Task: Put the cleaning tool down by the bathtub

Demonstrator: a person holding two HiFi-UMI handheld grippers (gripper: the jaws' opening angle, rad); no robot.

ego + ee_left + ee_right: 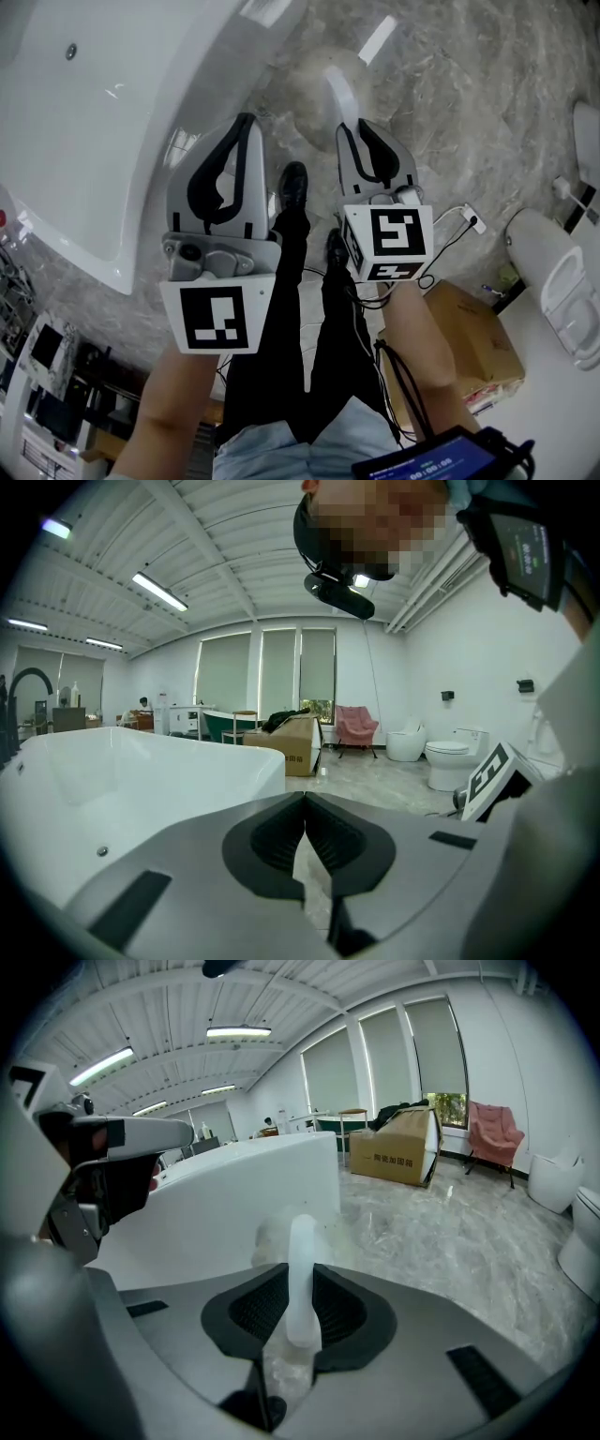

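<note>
Looking down past both grippers onto the bathtub point(202, 103) and the grey marble floor point(450, 112) beside it. Sees the bathtub's curved white rim running just beside the left gripper point(246, 122), with the tub's outer wall meeting the floor near the person's shoes point(292, 183). Finds bare floor opening wide away from the bathtub, crossed only by a white cable point(459, 220) lying farther out from the tub.

Shows the left gripper point(305, 803) clenched, jaw tips meeting with nothing between them. Grasps the cleaning tool point(302, 1241) in the right gripper point(302, 1274), pads pressed on both sides of its pale white handle. Holds the tool point(339, 94) over the floor near the bathtub's outer wall point(244, 1194), handle reaching forward past the jaws toward a cloudy, rounded head; cannot tell whether that far end touches the floor.

Takes in the bathtub's basin, smooth and white, with one small round metal fitting point(70, 52) on its wall. Notes a cardboard box point(473, 342) well apart from the bathtub, contents not visible, and a toilet point(553, 272) farther out again. Picks out, in the right gripper view, a second cardboard box point(398, 1159) beyond the bathtub's far end, with dark cloth point(408, 1110) heaped on top.
</note>
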